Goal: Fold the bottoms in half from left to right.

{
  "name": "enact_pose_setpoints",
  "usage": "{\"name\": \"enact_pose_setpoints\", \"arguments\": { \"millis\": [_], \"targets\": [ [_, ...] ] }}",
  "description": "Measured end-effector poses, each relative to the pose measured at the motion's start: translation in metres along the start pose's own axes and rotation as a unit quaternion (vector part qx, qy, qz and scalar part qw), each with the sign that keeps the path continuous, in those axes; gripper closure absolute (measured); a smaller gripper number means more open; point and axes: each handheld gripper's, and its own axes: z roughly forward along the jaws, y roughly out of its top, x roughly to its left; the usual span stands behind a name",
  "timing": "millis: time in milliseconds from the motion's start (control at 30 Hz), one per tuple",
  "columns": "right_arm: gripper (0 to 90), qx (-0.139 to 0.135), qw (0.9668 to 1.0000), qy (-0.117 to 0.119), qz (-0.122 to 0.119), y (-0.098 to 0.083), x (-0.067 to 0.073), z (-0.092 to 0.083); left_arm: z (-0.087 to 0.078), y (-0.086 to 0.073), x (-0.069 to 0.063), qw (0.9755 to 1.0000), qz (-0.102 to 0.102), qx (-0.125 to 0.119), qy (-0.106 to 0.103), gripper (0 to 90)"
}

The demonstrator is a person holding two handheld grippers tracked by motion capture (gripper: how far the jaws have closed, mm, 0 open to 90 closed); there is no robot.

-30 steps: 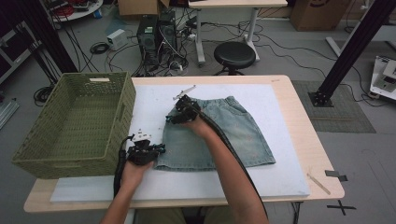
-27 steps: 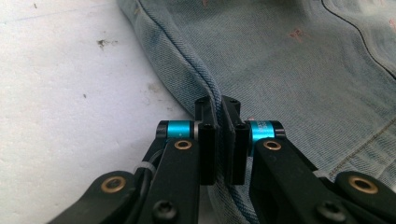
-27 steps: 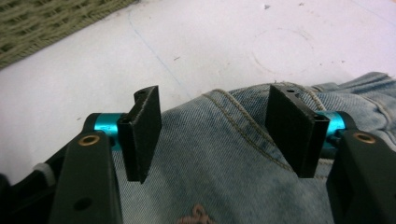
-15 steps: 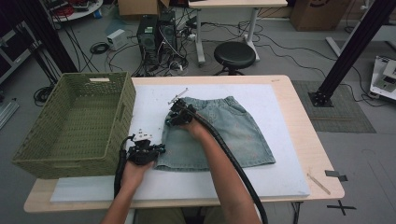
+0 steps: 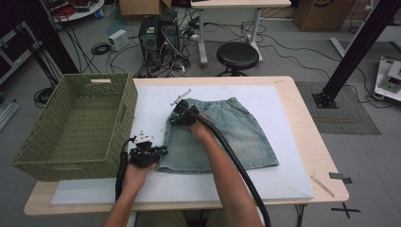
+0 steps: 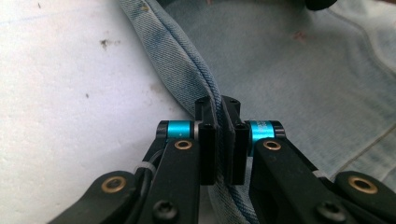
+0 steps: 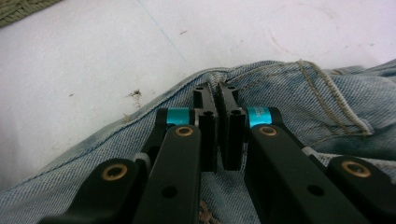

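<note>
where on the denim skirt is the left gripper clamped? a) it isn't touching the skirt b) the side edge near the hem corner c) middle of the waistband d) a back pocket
b: the left gripper is shut on the folded side edge of the denim skirt, at the corner nearest the green basket; the high view shows it there too.

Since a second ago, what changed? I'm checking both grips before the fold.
The right tongs have just been closing and now pinch the denim skirt at its waistband corner. The left tongs stayed clamped on the skirt's side edge; skirt and green basket stayed put.
</note>
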Motion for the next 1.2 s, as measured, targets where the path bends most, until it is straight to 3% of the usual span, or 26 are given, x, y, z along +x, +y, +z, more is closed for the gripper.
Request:
{"name": "enact_pose_setpoints", "arguments": {
  "millis": [300,367,433,700,1200],
  "targets": [
    [88.7,-0.030,0.9995,-0.010,-0.009,0.002,-0.006,-0.036,-0.005,0.014,-0.015,0.9987,0.000,-0.042,-0.029,86.2],
    [88.7,-0.038,0.9991,-0.016,-0.012,0.000,-0.008,-0.046,-0.002,0.022,-0.023,0.9971,-0.002,-0.055,-0.051,86.2],
    [88.7,-0.046,0.9987,-0.019,-0.008,-0.002,-0.012,-0.056,0.000,0.030,-0.029,0.9965,0.009,-0.057,-0.060,86.2],
    [88.8,-0.075,0.9965,-0.036,0.010,-0.014,-0.028,-0.091,0.009,0.059,-0.051,0.9926,0.016,-0.070,-0.098,86.1],
    [88.8,-0.095,0.9911,-0.080,0.047,-0.053,-0.065,-0.150,0.052,0.101,-0.102,0.9839,0.034,-0.064,-0.163,86.1]
  ]
}}
